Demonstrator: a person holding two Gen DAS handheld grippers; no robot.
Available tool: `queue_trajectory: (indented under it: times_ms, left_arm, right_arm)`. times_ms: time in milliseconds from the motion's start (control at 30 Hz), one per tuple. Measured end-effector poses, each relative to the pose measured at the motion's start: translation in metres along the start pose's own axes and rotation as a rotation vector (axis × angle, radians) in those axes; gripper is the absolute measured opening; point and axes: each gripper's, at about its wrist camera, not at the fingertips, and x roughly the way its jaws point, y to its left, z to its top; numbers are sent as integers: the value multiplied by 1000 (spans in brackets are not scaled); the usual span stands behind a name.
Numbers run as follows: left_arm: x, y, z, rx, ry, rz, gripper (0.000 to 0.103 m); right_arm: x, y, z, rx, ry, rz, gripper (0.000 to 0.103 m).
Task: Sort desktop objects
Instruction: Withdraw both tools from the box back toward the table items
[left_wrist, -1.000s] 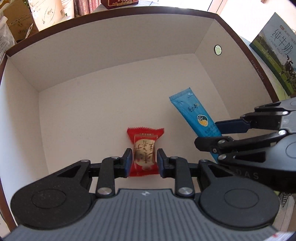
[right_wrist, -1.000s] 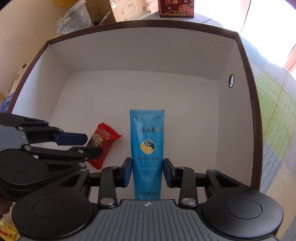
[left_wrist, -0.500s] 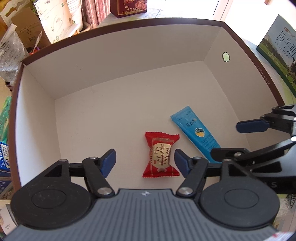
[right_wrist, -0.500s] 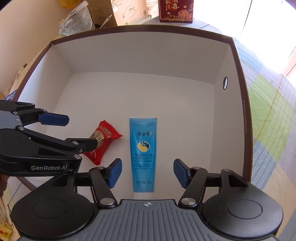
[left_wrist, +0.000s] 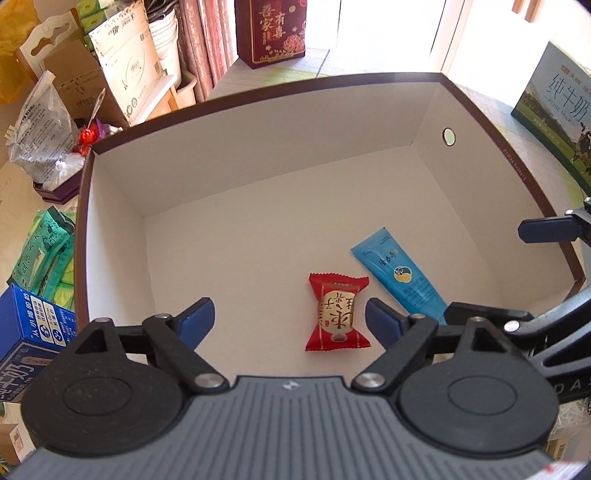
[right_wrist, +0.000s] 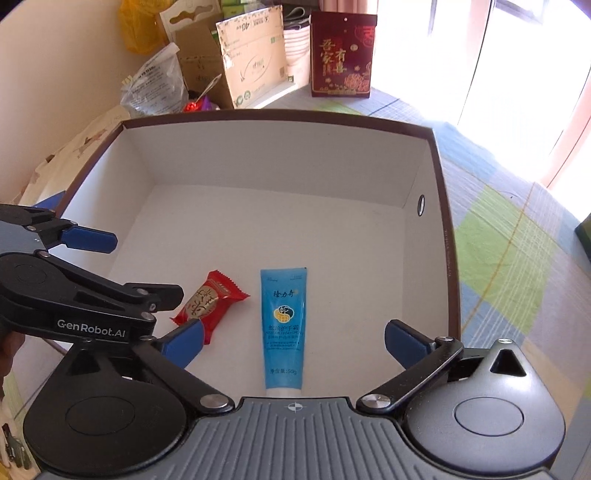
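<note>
Left wrist view: the left gripper (left_wrist: 286, 321) hangs over the white-lined box (left_wrist: 258, 147), jaws opening, and the red candy packet (left_wrist: 337, 314) lies loose on the box floor between the pads, touching neither. Just beside it on that floor rests the blue hand cream tube (left_wrist: 399, 275). Over on the right wrist view, the right gripper (right_wrist: 293, 341) spreads its jaws too, tube (right_wrist: 283, 325) lying free between them, candy (right_wrist: 208, 302) at its side.
</note>
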Motion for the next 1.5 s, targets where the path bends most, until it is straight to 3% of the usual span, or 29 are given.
queue_trajectory:
  times_ms: [500, 1033, 1500]
  left_arm:
    - [-60, -16, -35, -16, -108, 69, 90]
    - [-138, -81, -123, -8, -201, 117, 93]
    - [-167, -115, -178, -30, -211, 130, 94]
  right_arm:
    - [-52, 19, -30, 22, -173, -5, 101]
    - [-128, 21, -134, -26, -257, -11, 101]
    - [-167, 22, -203, -38, -285, -14, 101]
